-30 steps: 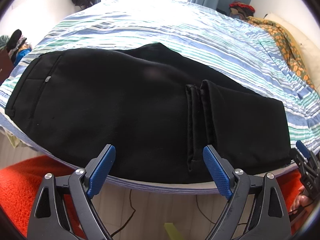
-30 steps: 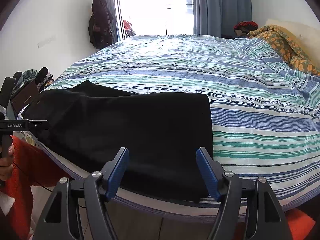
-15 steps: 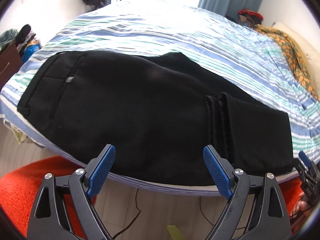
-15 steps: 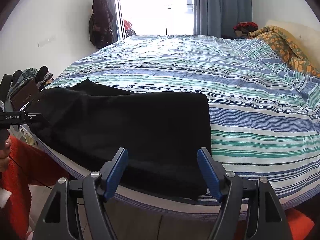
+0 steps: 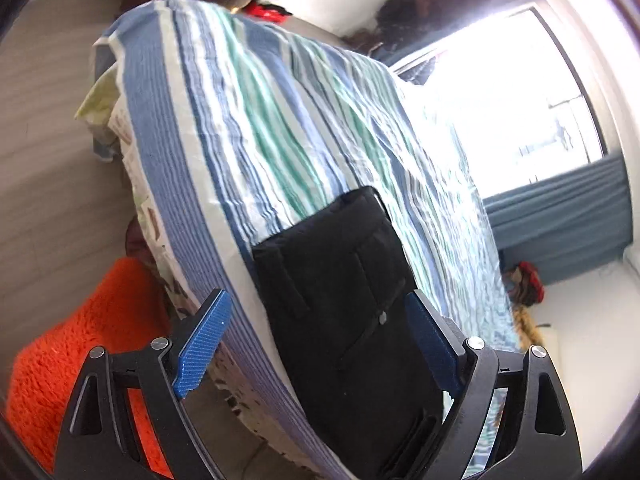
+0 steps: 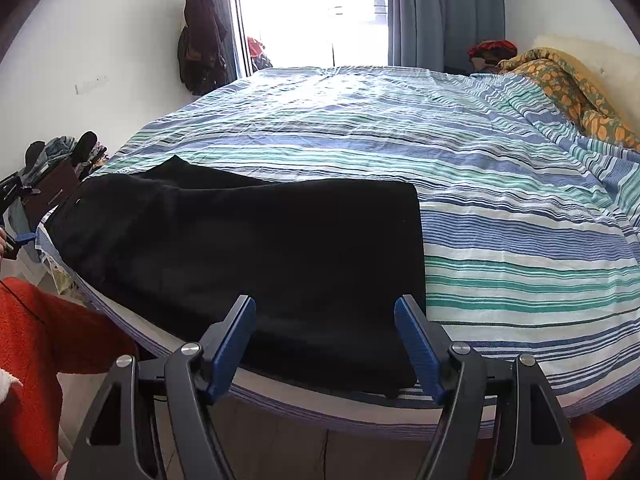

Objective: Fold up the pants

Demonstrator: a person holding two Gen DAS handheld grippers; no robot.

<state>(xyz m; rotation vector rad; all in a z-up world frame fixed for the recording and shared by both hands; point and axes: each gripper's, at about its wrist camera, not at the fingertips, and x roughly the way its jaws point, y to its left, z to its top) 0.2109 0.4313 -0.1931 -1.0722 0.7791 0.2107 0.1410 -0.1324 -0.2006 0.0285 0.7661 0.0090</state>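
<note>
The black pants (image 5: 348,320) run off the left wrist view's bottom edge, their far end hidden.

White walls (image 6: 120,40), bright window (image 6: 312,12) with blue curtains (image 6: 444,12), striped bed (image 6: 400,140), orange rug (image 5: 80,360) on pale floor (image 5: 48,160).

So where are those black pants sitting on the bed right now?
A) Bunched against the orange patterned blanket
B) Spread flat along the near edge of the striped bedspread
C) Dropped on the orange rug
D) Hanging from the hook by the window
B: the black pants lie flat along the near edge of the striped bedspread, just ahead of the open right gripper.
</note>
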